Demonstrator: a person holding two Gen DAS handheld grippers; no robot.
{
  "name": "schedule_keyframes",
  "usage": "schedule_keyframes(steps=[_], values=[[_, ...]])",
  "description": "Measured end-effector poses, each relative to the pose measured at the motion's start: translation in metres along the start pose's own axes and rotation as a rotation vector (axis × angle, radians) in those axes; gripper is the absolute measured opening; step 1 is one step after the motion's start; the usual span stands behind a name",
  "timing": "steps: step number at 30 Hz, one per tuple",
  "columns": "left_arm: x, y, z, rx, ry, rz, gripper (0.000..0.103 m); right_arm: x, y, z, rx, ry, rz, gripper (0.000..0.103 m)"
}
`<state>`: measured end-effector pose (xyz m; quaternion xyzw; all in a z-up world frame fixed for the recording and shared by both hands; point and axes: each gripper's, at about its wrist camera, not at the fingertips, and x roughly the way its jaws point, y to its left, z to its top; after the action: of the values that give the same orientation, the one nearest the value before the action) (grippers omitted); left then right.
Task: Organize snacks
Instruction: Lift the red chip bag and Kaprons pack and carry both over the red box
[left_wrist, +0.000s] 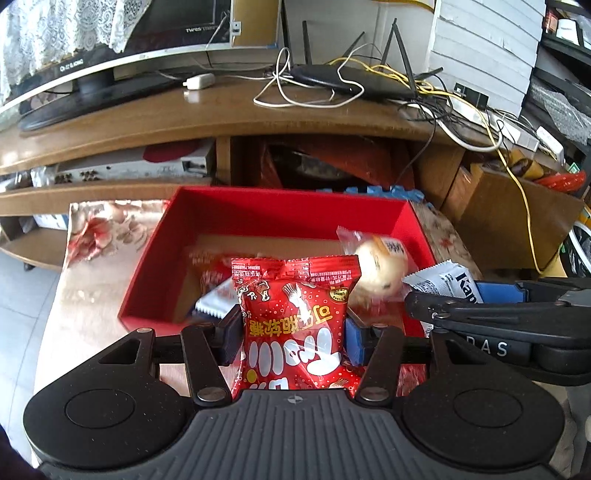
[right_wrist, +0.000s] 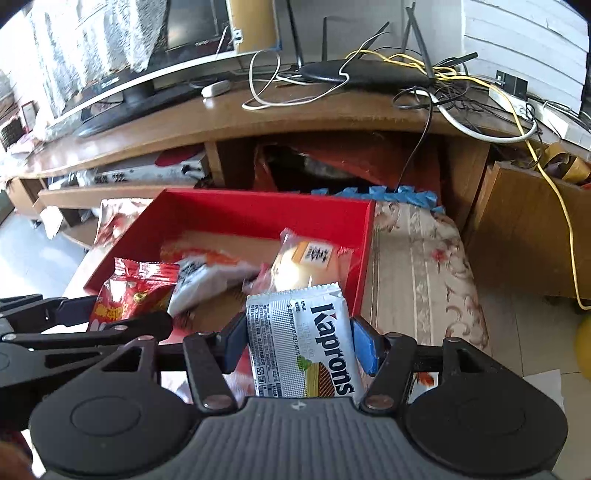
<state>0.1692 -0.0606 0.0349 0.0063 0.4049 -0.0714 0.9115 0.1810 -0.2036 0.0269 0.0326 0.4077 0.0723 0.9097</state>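
My left gripper (left_wrist: 293, 338) is shut on a red candy packet (left_wrist: 295, 325), held upright above the near edge of a red box (left_wrist: 280, 210). My right gripper (right_wrist: 297, 341) is shut on a white Kaprons wafer packet (right_wrist: 301, 347), also over the box's near rim (right_wrist: 258, 206). Inside the box lie a round bun in clear wrap (left_wrist: 380, 266), a red-and-white packet (left_wrist: 210, 275) and a white packet (right_wrist: 199, 280). In the left wrist view the right gripper (left_wrist: 491, 314) shows at the right with its white packet (left_wrist: 447, 282). In the right wrist view the red packet (right_wrist: 129, 291) shows at the left.
The box stands on a flower-patterned cloth (right_wrist: 417, 266) over a low table. Behind it is a wooden TV stand (left_wrist: 221, 110) with a television (left_wrist: 74, 55), a router (left_wrist: 351, 79) and tangled cables (left_wrist: 461, 110). Cardboard boxes (left_wrist: 506, 218) sit at the right, tiled floor at the left.
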Motion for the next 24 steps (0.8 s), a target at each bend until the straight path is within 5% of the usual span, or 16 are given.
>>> schedule_keyframes(steps=[24], values=[[0.060,0.008,0.034,-0.024,0.028,0.052,0.059,0.060,-0.003,0.040,0.000,0.001,-0.078,0.065]])
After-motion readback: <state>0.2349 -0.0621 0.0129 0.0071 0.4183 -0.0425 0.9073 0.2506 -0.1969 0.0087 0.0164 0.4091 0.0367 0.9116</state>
